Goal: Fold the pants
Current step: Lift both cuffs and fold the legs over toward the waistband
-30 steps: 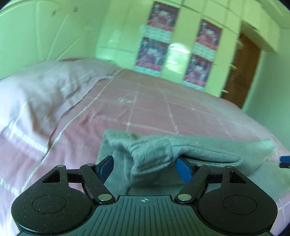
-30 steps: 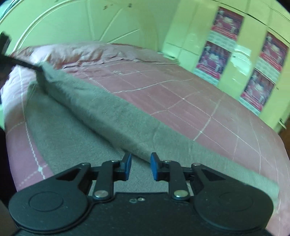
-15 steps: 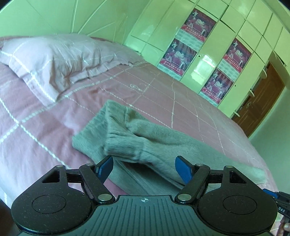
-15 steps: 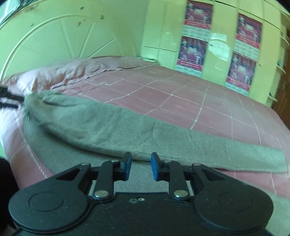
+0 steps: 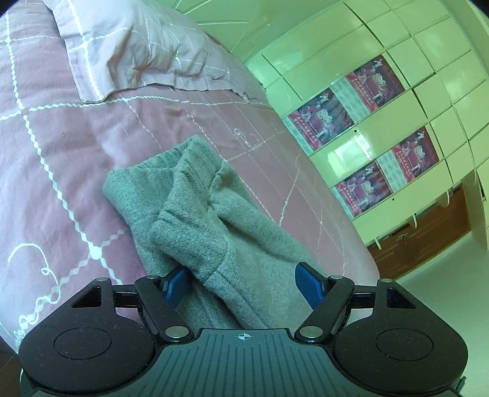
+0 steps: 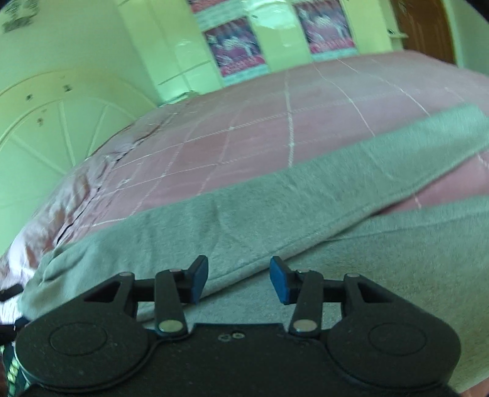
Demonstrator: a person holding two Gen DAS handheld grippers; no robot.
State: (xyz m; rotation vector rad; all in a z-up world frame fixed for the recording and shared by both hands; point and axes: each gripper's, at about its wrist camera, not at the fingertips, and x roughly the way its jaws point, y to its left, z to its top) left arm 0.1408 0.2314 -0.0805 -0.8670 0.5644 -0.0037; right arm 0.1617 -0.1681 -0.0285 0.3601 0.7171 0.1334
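Observation:
Grey fleece pants (image 5: 195,213) lie along the near edge of a pink bed, one leg folded over the other. In the left wrist view the bunched waistband end lies in front of my left gripper (image 5: 244,285), which is open, its blue pads either side of the cloth edge without pinching it. In the right wrist view the long folded leg (image 6: 275,207) runs across the bed. My right gripper (image 6: 240,279) is open just above the fold's lower edge, holding nothing.
The pink quilted bedspread (image 5: 61,146) covers the bed, with a pillow (image 5: 137,45) at the head. A pale headboard (image 6: 45,122) is on the left. Cupboards with posters (image 5: 366,131) and a brown door (image 6: 428,27) stand beyond the bed.
My right gripper opened from nearly shut and let the pant leg drop onto the bed. The left camera swung down over the waistband end, which now lies flat.

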